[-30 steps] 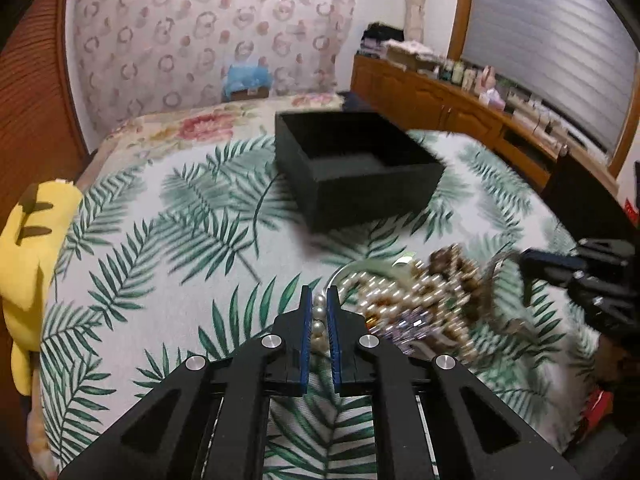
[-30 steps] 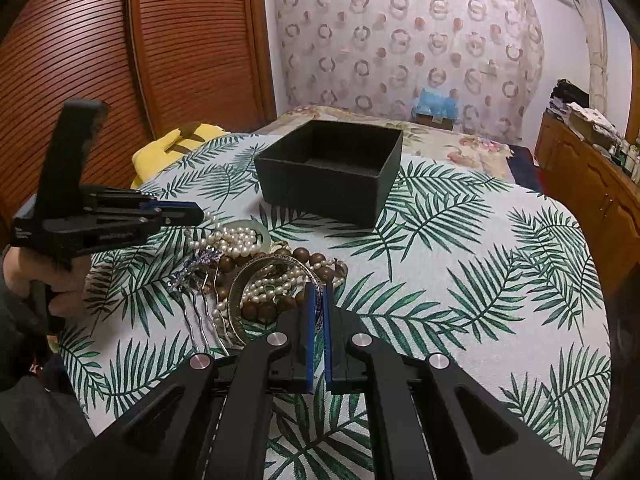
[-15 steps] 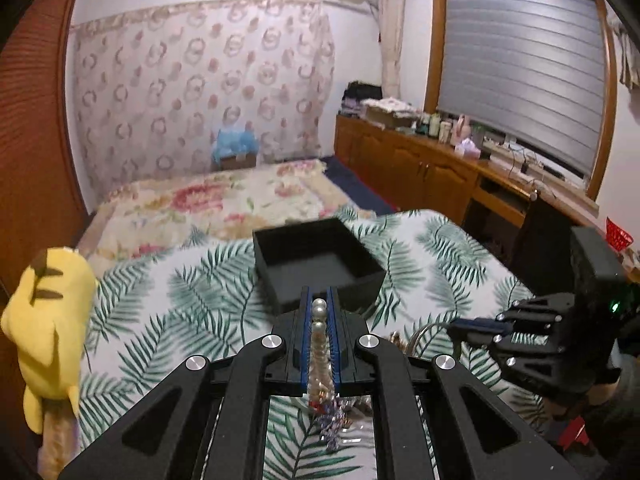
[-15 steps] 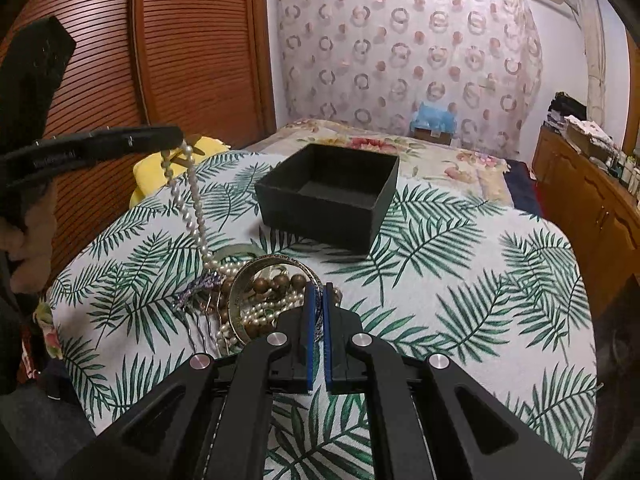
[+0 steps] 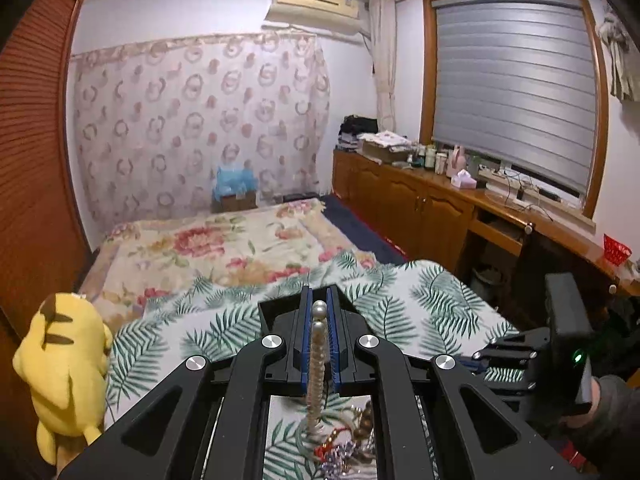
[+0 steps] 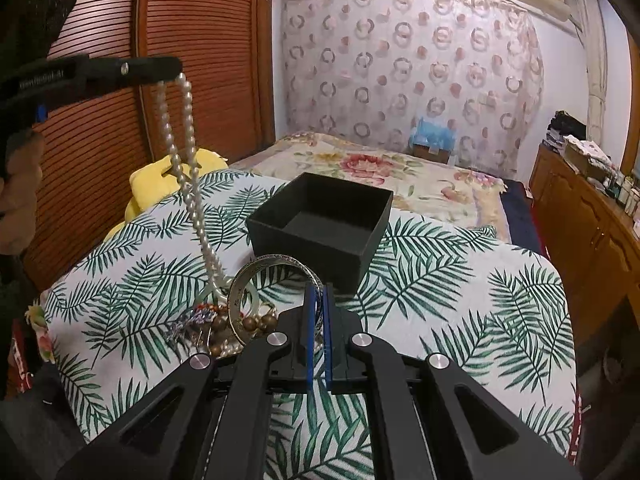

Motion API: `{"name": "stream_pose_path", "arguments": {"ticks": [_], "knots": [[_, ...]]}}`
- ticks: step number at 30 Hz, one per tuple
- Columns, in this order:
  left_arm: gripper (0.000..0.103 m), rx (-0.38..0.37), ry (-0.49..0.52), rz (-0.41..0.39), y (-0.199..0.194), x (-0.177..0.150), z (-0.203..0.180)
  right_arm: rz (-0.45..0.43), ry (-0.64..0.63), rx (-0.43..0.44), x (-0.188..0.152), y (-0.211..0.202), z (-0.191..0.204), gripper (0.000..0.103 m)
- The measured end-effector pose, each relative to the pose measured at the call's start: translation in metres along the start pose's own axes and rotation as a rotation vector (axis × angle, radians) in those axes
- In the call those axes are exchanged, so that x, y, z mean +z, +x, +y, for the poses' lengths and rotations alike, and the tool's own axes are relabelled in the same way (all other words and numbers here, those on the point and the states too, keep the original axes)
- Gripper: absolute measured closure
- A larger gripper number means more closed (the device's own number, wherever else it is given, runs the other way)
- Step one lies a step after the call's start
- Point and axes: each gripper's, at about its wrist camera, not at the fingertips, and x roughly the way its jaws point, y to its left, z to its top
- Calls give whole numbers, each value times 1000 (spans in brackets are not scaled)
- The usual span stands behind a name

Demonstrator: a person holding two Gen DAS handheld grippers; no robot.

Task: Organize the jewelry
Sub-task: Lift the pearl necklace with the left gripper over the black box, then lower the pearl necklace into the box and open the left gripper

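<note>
Pearl necklace (image 6: pixel 188 168) pinched in closed left hand-held gripper (image 5: pixel 319 308), hanging to jewelry pile (image 6: pixel 224 320) on leaf-print surface (image 6: pixel 460 280); right hand-held gripper (image 6: pixel 319 300) clamped on silver bangle (image 6: pixel 276 262); black box (image 6: pixel 320 220) just beyond its fingertips.

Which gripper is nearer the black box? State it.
Right. The right gripper, shut on a silver bangle, sits just in front of the black box; the left gripper hangs high off to the side, holding the pearl necklace.
</note>
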Motion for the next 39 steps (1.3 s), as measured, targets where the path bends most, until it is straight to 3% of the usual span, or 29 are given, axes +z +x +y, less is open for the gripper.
{"name": "stream_pose_path", "arguments": {"ticks": [10,20,27,33,39], "knots": [[96,0,1,-45,7,38,4,-11,16,13,17,11,-14,99],[96,-4,16,-66,38,72,9,-40,9,17,58,33,-36,99],[96,-12,-13,-2,80,60,27,-3,-15,21,76,80,-41,99],[96,-7,-32,69,113,40,41,84,-36,51,64,122,-36,98],[96,-17,-42,113,133,26,44,93,-52,72,58,124,-32,98]]}}
